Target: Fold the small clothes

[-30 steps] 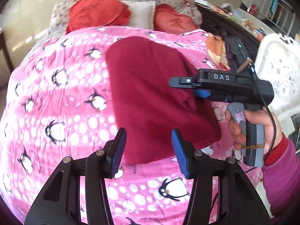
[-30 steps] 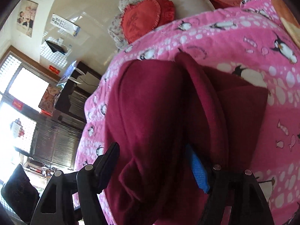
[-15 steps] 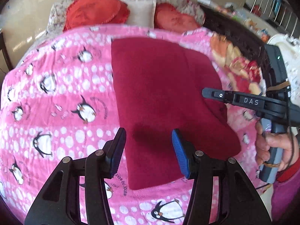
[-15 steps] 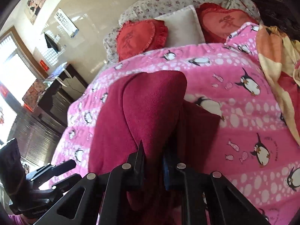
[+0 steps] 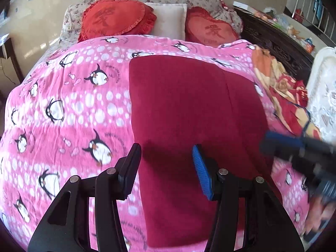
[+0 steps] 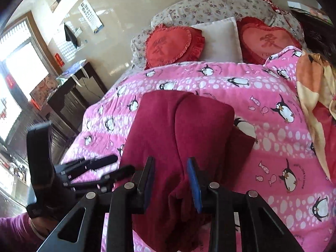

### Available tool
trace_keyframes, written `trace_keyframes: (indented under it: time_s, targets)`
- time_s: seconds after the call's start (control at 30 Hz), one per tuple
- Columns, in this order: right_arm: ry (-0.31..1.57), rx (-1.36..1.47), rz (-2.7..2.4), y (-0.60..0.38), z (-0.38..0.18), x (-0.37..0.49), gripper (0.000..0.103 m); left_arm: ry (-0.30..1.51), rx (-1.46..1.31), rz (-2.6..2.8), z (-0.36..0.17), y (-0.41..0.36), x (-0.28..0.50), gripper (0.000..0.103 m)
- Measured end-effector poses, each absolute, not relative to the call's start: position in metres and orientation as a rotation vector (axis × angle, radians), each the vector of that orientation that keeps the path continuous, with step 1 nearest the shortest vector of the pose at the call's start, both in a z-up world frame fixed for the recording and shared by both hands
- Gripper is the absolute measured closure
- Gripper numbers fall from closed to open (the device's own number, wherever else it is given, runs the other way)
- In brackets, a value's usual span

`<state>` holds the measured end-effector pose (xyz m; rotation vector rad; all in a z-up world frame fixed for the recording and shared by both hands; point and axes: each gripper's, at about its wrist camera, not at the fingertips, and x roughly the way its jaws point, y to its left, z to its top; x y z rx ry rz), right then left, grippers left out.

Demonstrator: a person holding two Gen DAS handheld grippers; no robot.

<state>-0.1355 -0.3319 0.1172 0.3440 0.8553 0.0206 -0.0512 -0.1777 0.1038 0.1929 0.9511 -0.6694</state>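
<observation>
A dark red folded garment (image 5: 189, 113) lies flat on the pink penguin blanket (image 5: 73, 109). It also shows in the right wrist view (image 6: 178, 130), with a fold bunched between my right fingers. My left gripper (image 5: 166, 168) is open and empty above the garment's near edge. My right gripper (image 6: 171, 180) has its jaws partly open around a raised ridge of the cloth, pads apart from it. The right gripper shows blurred in the left wrist view (image 5: 294, 147), and the left gripper shows in the right wrist view (image 6: 100, 166).
Two red heart cushions (image 5: 117, 19) and a white pillow (image 5: 168, 19) lie at the bed's head. An orange and red floral cloth (image 5: 283, 92) is heaped at the right edge. A white lace-covered piece (image 5: 323, 84) stands beyond it. A dark desk (image 6: 69, 92) stands left of the bed.
My right gripper, shut on the red garment's fold half a second ago, has opened and drawn back to the right. The garment now lies flatter. My left gripper has stayed open.
</observation>
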Motion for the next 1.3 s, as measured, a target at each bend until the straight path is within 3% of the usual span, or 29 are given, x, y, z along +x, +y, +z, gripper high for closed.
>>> trace_keyframes:
  time_s: [0.1,0.17,0.43,0.77,1.17,1.27,1.3]
  targets:
    - [0.942,0.311,-0.035,-0.336,0.079,-0.129,0.077,0.990,0.217,-0.658,0.089,-0.190,-0.040,0.037]
    - [0.935,0.332,-0.033,-0.340,0.071,-0.132,0.078,0.979,0.228,-0.650,0.085,-0.193,-0.041,0.035]
    - [0.802,0.379,-0.021,-0.356,0.116,-0.120,0.074,0.910,0.262,-0.639,0.099,-0.200,-0.041,0.035]
    - [0.861,0.352,-0.121,-0.376,0.086,-0.059,0.074,0.901,0.325,-0.621,0.090,-0.211,-0.040,0.035]
    - [0.913,0.274,-0.091,-0.334,0.104,-0.126,0.073,0.921,0.295,-0.616,0.092,-0.201,-0.048,0.035]
    - [0.983,0.275,-0.123,-0.334,0.075,-0.132,0.070,0.927,0.292,-0.615,0.091,-0.200,-0.051,0.035]
    - [0.991,0.310,-0.114,-0.337,0.067,-0.133,0.064,0.930,0.293,-0.614,0.091,-0.199,-0.053,0.035]
